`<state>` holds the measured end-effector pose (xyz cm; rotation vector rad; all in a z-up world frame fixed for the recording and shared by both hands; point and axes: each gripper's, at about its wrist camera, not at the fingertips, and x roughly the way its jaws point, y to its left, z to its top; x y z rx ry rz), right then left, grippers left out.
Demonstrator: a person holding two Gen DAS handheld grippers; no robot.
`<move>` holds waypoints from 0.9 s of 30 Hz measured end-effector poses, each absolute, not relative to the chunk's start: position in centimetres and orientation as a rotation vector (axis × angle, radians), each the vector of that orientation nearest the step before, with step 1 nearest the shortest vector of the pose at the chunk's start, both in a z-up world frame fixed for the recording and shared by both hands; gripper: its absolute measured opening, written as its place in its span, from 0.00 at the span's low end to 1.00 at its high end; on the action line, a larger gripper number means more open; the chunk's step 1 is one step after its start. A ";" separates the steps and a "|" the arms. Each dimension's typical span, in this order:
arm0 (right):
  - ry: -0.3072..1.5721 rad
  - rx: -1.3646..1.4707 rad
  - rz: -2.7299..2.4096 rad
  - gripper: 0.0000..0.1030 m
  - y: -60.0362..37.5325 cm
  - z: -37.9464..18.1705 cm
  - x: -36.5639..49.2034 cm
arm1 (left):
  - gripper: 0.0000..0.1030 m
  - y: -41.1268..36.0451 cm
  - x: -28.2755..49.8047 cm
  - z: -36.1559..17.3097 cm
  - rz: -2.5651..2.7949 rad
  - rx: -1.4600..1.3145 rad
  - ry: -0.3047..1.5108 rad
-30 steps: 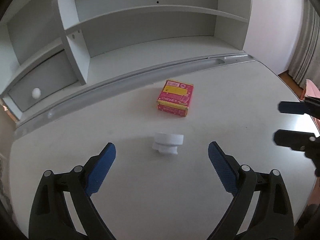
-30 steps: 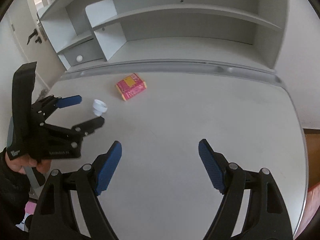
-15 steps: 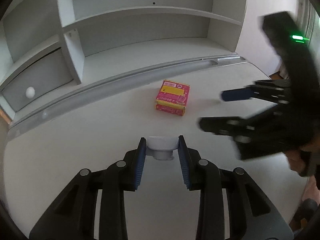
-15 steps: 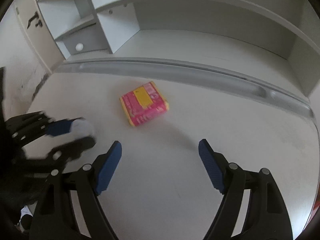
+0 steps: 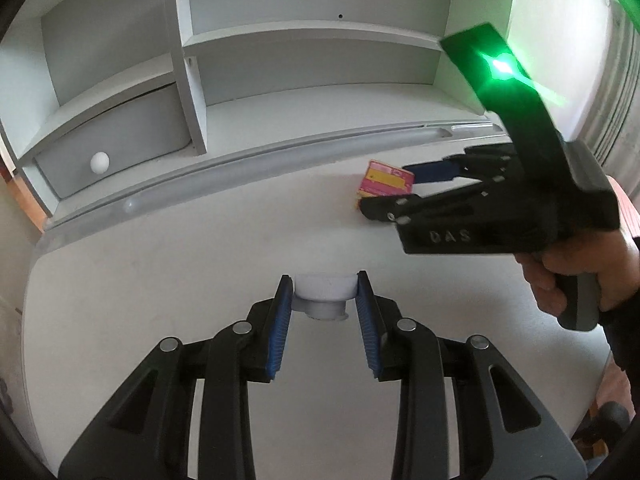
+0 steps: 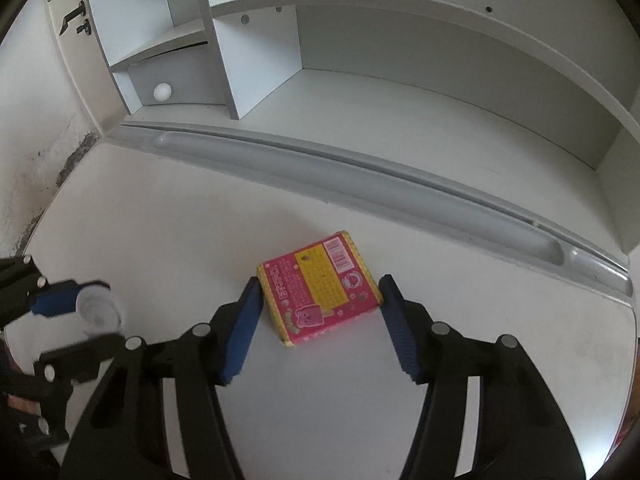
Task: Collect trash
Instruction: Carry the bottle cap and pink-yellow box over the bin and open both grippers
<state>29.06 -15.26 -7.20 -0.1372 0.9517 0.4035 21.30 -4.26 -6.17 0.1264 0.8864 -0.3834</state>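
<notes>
A small white plastic cup (image 5: 325, 288) sits between the blue pads of my left gripper (image 5: 324, 280), which is shut on it just above the white desk (image 5: 160, 264). The same cup (image 6: 98, 308) and left gripper (image 6: 100, 316) show blurred at the left edge of the right wrist view. A pink and yellow snack box (image 6: 320, 296) lies flat on the desk. My right gripper (image 6: 320, 282) straddles it with jaws closing, and both pads meet its side corners. From the left wrist view the right gripper (image 5: 384, 187) reaches the box (image 5: 382, 180) from the right.
A grey shelf unit (image 5: 304, 32) stands behind a long groove (image 6: 360, 184) at the desk's back. A drawer with a white knob (image 5: 99, 162) sits at the back left. A person's hand (image 5: 580, 268) holds the right gripper's handle. The desk's right edge (image 6: 624, 360) is near.
My left gripper went from wide open to shut on the white cup. My right gripper swept left to the pink box and narrowed its jaws around it.
</notes>
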 end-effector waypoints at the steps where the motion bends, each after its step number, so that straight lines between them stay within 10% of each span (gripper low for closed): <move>1: 0.951 -0.133 0.401 0.57 -15.5 -7.0 28.6 | 0.30 -4.6 21.2 -6.1 -0.388 0.129 0.886; 27: 0.888 0.368 -0.376 0.57 -50.7 -7.6 -11.2 | 0.30 -38.8 -0.3 -4.5 -1.215 0.411 0.793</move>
